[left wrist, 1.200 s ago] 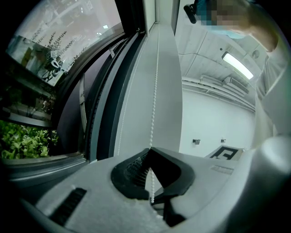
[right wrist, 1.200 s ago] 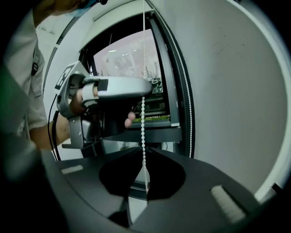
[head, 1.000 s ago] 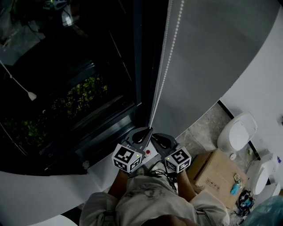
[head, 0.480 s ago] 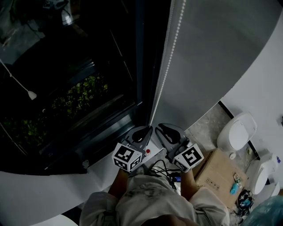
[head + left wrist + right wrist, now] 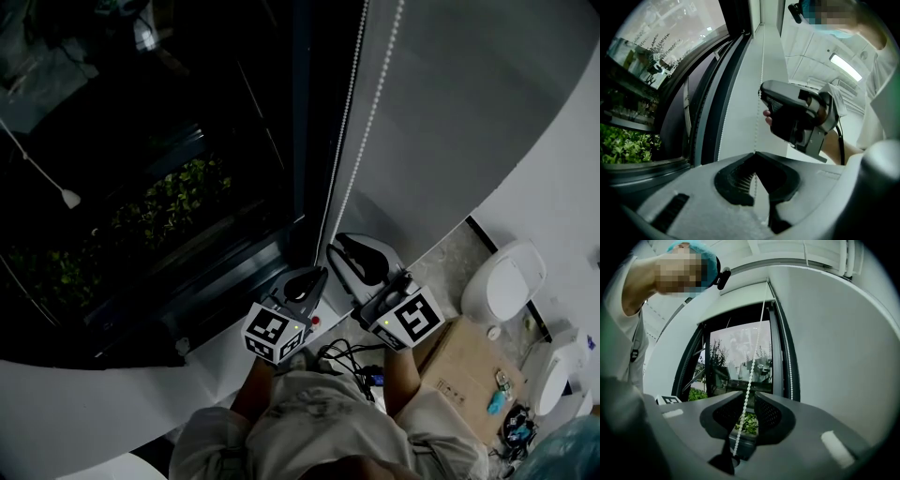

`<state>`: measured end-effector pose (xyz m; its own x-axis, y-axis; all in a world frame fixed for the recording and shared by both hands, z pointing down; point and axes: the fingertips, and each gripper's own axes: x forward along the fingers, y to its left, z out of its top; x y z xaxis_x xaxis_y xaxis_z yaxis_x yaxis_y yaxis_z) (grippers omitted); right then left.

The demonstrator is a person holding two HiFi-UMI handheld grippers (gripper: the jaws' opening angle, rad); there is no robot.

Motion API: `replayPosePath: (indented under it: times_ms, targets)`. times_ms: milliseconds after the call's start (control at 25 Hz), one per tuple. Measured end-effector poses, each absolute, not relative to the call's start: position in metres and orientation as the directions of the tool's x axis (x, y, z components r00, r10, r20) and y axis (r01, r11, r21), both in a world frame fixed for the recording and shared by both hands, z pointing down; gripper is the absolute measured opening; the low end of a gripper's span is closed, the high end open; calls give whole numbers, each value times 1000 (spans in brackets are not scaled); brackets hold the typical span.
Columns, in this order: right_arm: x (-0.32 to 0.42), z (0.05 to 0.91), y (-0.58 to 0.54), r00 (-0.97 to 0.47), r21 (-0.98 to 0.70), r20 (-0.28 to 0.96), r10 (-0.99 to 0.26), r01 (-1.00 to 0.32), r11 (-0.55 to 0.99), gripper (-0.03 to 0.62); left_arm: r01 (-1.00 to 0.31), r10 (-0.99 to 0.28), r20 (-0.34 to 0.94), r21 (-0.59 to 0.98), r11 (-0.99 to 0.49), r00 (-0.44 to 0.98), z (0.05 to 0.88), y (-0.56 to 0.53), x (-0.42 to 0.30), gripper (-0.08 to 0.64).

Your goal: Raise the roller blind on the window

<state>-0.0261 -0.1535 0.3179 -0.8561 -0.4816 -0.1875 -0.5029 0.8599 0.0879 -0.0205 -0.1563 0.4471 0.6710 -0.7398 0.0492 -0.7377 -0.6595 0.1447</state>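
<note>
While left tongs (image 5: 755, 153) clench the chain (image 5: 371, 103), right tongs (image 5: 749, 393), just opening, stand released around it | risk: beads slip, blind drops | cause: lone left pinch

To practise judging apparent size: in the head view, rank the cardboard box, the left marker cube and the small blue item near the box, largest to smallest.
1. cardboard box
2. left marker cube, though it sits nearer the camera
3. blue item

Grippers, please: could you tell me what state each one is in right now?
Left gripper: shut on the bead chain.
Right gripper: open, jaws have just been opening; the chain runs ungripped between them.
</note>
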Motion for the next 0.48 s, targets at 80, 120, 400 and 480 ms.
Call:
replayPosePath:
  times_ms: [80,120,400,480]
  targets:
    - [-28,305,-157,-852,100,-215,-478,-506,857,84,-739,-740,52,144,-658,670,447,-157,-19,14]
    - [-28,302,-158,-851,104,-218,-477,-506,856,84,-739,-741,52,145,-658,670,448,-157,-18,14]
    - [-29,305,-158,-869,48,-195,-455,-472,880,18,-741,-743,51,147,-656,668,448,-157,-16,14]
    - [-29,306,-159,-865,34,-200,-460,-476,879,17,-741,-743,49,147,-655,667,449,-157,-16,14]
